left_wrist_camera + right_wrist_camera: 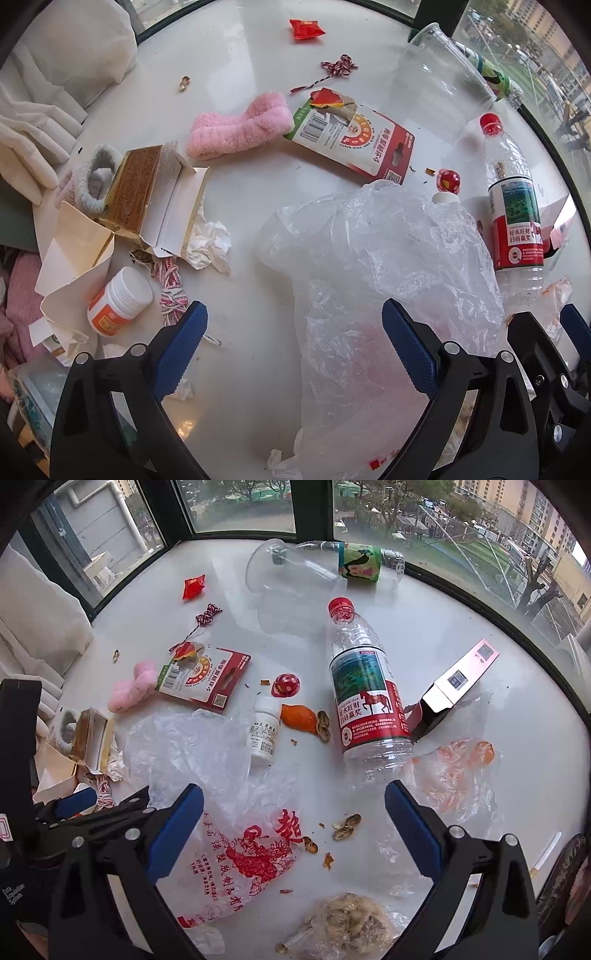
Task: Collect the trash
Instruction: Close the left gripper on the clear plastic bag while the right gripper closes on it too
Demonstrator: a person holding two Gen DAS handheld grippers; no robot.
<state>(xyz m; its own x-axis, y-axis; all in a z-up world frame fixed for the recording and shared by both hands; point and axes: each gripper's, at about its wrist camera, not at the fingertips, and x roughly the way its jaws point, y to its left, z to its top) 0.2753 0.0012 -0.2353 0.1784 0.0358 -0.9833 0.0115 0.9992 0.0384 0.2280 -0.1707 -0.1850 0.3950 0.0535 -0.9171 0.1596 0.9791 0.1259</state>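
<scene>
A crumpled clear plastic bag [384, 266] with red print [236, 834] lies on the white table [251, 229]. My left gripper [295, 339] is open, its fingers either side of the bag's near part. My right gripper [295, 823] is open and empty over the bag's printed end and peanut shells [345, 827]. A clear water bottle with a red label [365, 690] lies just beyond it. A small white pill bottle [263, 731], orange peel [298, 718] and a red card package [207, 679] lie near the bag.
An opened gold box [147, 192], crumpled tissue [208, 243], an orange-labelled pill bottle [118, 299], pink fluffy cloth [236, 125], a clear cup [288, 570], a second bottle [364, 565], a pink-white box [454, 679] and a bag of scraps [351, 926] litter the table. Windows border the far edge.
</scene>
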